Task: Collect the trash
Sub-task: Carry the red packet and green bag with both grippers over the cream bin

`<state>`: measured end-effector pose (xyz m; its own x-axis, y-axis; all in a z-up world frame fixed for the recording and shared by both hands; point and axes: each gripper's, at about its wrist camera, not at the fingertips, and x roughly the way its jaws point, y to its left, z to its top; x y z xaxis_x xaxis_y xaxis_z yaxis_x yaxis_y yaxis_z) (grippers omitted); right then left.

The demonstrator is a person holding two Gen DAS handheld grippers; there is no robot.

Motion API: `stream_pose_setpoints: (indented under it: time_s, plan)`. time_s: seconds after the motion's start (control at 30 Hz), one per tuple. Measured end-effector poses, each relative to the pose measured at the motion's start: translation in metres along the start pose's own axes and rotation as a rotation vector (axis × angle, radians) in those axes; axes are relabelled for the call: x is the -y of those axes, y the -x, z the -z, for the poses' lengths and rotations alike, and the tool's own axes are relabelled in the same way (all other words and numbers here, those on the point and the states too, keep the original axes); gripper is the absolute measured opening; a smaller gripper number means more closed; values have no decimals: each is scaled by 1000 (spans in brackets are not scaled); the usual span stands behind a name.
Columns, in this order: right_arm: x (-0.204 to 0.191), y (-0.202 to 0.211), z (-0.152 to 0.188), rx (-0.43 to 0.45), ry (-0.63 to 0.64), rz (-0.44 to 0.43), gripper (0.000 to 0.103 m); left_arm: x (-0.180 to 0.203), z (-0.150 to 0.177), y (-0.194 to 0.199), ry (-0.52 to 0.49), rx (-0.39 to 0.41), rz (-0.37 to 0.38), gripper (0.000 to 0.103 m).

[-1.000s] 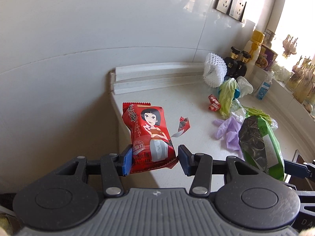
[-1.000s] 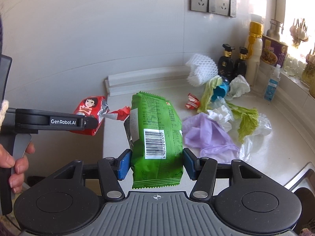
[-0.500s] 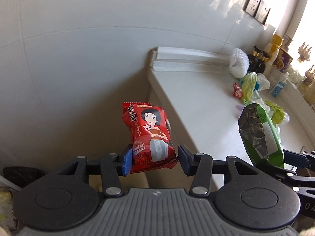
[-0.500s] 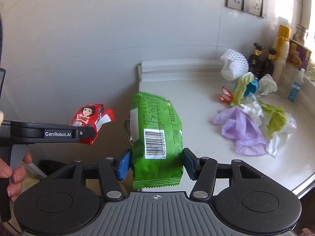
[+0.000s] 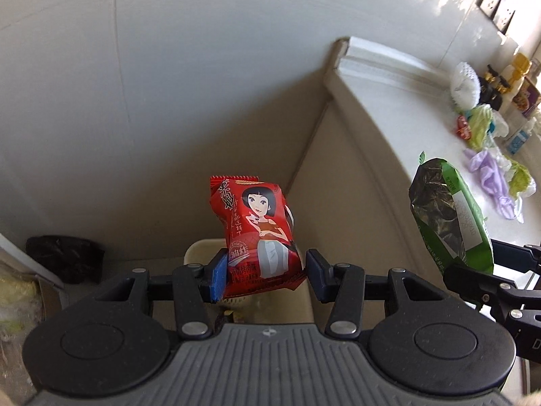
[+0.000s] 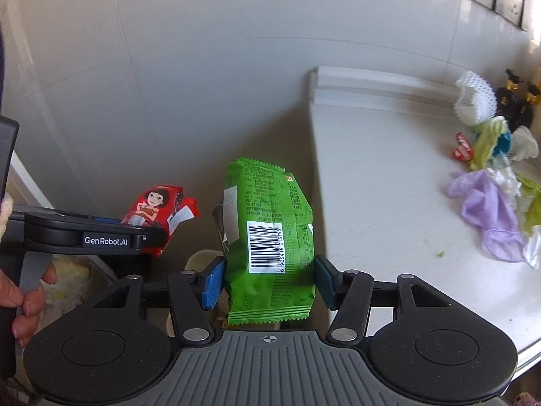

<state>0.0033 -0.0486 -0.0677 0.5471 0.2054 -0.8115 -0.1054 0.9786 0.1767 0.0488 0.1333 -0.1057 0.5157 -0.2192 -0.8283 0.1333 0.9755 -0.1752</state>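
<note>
The left gripper (image 5: 265,275) pinches a red crinkly snack wrapper printed with a cartoon woman (image 5: 258,233) at frame centre. The right gripper (image 6: 268,282) clamps a green foil snack packet with a barcode (image 6: 270,237). Both hang off the white counter (image 6: 389,182), over a beige bin rim (image 5: 199,248) showing low between the jaws. Likely risk: each wrapper is light and flat, so letting go off-centre could send it past the rim onto the floor. More scraps, including 1 lilac plastic glove (image 6: 487,209), wait at right.

Red snack wrapper (image 5: 258,237) upright, clamped off the counter, green barcode packet (image 6: 270,237) upright, likewise clamped
</note>
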Motion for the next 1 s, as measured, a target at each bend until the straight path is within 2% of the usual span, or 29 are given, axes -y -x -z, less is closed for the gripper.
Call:
stream_pose_setpoints:
  time_s: [0.2,0.4,0.57,0.7,1.0]
  plan:
    - [-17,-31,10,-45,25,-49,55,-19,16,-15,9,-64,-4,45]
    - [-26,-78,29,-152,-5,-155,55,-37,35,-48,-7,-113,52,45]
    - [-29,-122,42,-253,-3,-142,55,-48,54,-80,-79,-184,25,45]
    - [-30,-158,50,-327,-9,-123,55,-58,67,-109,-102,-245,31,45]
    - [-36,-210,66,-432,-34,-98,56,-68,75,-154,-166,-328,51,46]
